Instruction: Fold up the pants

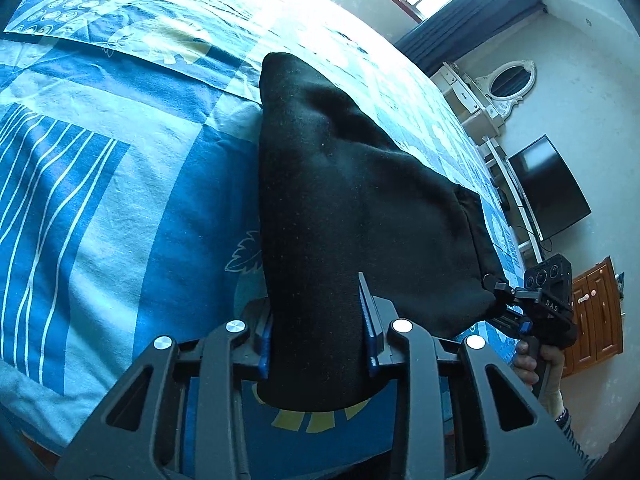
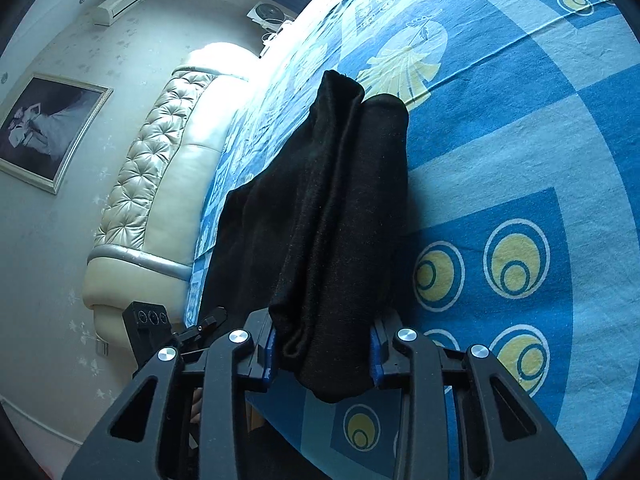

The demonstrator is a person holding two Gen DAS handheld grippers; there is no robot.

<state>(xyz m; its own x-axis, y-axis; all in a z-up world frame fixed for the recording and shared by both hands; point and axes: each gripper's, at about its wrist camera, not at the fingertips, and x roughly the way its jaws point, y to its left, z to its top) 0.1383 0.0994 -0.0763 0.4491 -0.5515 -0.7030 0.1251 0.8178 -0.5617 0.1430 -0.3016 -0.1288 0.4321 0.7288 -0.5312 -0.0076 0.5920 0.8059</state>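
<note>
Black pants (image 1: 340, 200) lie lengthwise on a blue patterned bedsheet (image 1: 120, 160), their near end lifted off it. My left gripper (image 1: 316, 300) is shut on one near corner, and the cloth fills the gap between its blue pads. At the right of that view, my right gripper (image 1: 494, 286) pinches the other near corner, with a hand (image 1: 532, 364) on its handle. In the right wrist view the pants (image 2: 320, 220) run away from me in bunched folds over the sheet (image 2: 500, 140), with my right gripper (image 2: 323, 332) shut on them. My left gripper (image 2: 212, 318) shows at the lower left.
A padded cream headboard (image 2: 160, 180) stands at the bed's left end under a framed picture (image 2: 44, 128). Past the opposite side of the bed are a white mirror dresser (image 1: 512, 80), a dark TV screen (image 1: 548, 188) and a wooden cabinet (image 1: 596, 312).
</note>
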